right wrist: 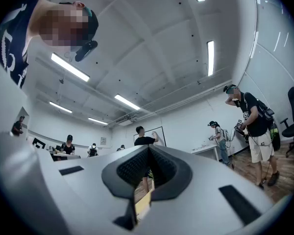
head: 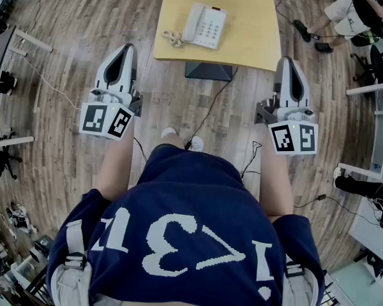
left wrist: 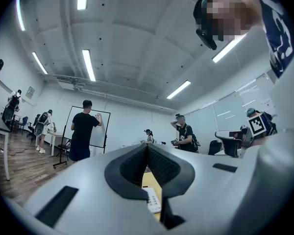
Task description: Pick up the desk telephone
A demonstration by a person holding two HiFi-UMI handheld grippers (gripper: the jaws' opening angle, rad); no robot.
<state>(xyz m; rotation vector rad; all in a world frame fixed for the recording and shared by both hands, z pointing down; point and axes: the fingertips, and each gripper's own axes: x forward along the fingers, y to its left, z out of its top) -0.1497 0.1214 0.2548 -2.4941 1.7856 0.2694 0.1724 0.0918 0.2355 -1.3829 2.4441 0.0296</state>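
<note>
A white desk telephone (head: 205, 25) with a handset on its left and a coiled cord (head: 173, 39) lies on a small light-wood table (head: 249, 24) ahead of me. Both grippers hang in the air short of the table, empty, jaws together. My left gripper (head: 125, 48) is to the near left of the table, my right gripper (head: 287, 61) at its near right corner. In the left gripper view the phone (left wrist: 153, 199) shows through the slit under the closed left gripper (left wrist: 147, 146). In the right gripper view the right gripper (right wrist: 148, 149) is closed, with the table edge (right wrist: 142, 204) below.
A dark base (head: 209, 71) sits under the table and a black cable (head: 207, 110) runs across the wood floor to my feet. Desks (head: 6, 88) line the left side, desks and chairs (head: 376, 62) the right. Several people stand around the room, one at a whiteboard (left wrist: 85, 129).
</note>
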